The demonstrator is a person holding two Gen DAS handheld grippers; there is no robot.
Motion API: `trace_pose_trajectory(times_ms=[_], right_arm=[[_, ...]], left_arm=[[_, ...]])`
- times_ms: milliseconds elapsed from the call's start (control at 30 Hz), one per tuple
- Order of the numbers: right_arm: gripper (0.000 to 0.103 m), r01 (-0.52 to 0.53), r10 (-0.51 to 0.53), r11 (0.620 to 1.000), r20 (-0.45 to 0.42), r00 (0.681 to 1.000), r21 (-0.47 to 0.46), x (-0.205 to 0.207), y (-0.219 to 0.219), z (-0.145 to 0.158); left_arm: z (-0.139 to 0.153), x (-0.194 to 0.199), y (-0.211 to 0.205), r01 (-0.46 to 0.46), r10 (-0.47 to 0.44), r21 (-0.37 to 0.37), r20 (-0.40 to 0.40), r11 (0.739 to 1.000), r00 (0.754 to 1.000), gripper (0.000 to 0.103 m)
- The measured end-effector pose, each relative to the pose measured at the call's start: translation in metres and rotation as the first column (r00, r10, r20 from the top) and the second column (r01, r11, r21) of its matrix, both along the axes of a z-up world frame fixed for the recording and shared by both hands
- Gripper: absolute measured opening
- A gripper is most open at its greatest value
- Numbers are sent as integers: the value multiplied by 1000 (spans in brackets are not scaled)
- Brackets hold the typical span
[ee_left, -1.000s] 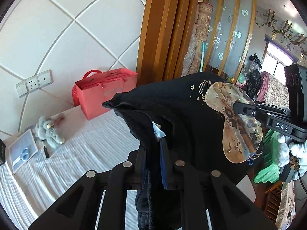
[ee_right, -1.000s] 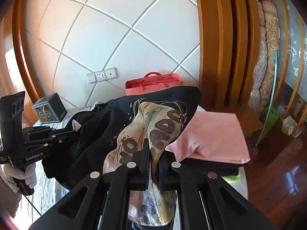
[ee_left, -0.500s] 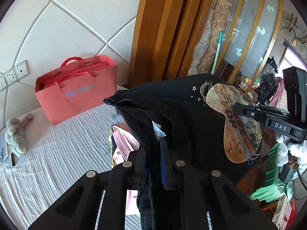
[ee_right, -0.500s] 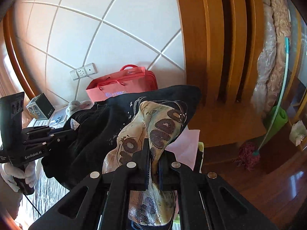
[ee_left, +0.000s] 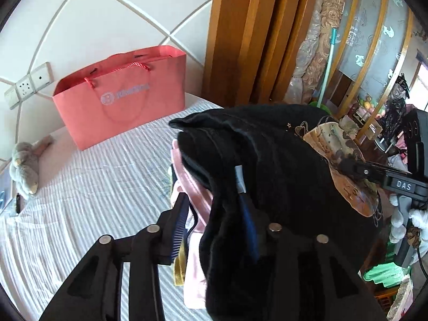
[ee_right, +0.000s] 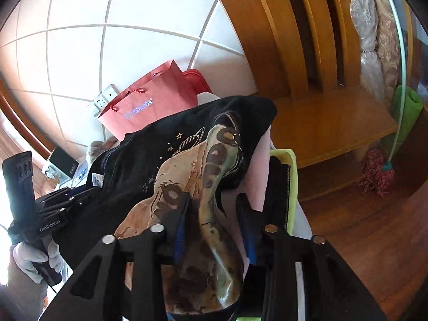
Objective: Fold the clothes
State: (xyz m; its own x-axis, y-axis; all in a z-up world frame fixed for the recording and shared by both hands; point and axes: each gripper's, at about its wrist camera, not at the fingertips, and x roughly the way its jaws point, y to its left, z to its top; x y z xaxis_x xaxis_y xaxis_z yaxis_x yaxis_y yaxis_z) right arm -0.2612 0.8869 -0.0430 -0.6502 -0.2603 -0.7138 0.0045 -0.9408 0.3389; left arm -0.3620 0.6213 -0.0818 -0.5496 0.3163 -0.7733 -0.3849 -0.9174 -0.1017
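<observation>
Bed: the striped white bedspread (ee_left: pixel 88 192) takes up most of the left wrist view, with a red paper bag (ee_left: pixel 120 101) standing at its far edge against the tiled wall.
Pile: folded clothes sit at the near corner, a pink garment (ee_left: pixel 192 198) on top and a yellow-green one (ee_right: pixel 291 176) lower down.
Task's thing: the black T-shirt (ee_left: pixel 281 165), folded into a thick bundle with its tan print (ee_right: pixel 187 187) facing up, lies draped over that pile.
Left gripper (ee_left: pixel 214 230): its jaws have just been opening; they stand about half apart, the shirt's collar edge lying against the right finger only, unpinched.
Right gripper (ee_right: pixel 214 222): it has likewise just been opening; a ridge of printed cloth stands loose between the spread fingers, with no pinch on it.
Handling: I judge it soft, light and limp, apt to sag and unfold if lifted by one edge.
Where to hold: best at two corners of the folded edge, through all layers.
Label: a small white tag (ee_left: pixel 240 179) marks the collar.
</observation>
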Motion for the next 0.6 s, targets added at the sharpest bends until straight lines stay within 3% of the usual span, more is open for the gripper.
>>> trace_pose_trajectory(times_ms=[33, 133, 233, 600], right_arm=[[72, 16, -16, 999, -5, 1000, 32, 5, -2, 5], [72, 86, -86, 990, -8, 996, 114, 27, -3, 15], [72, 94, -91, 989, -32, 995, 115, 51, -8, 24], [72, 79, -67, 984, -84, 994, 159, 101, -42, 39]], left_arm=[[4, 6, -3, -13, 12, -12, -13, 1000, 1000, 50], [16, 27, -7, -16, 15, -25, -53, 1000, 998, 66], [21, 47, -6, -10, 8, -20, -78, 1000, 997, 73], [24, 99, 18, -8, 7, -25, -78, 1000, 997, 75]])
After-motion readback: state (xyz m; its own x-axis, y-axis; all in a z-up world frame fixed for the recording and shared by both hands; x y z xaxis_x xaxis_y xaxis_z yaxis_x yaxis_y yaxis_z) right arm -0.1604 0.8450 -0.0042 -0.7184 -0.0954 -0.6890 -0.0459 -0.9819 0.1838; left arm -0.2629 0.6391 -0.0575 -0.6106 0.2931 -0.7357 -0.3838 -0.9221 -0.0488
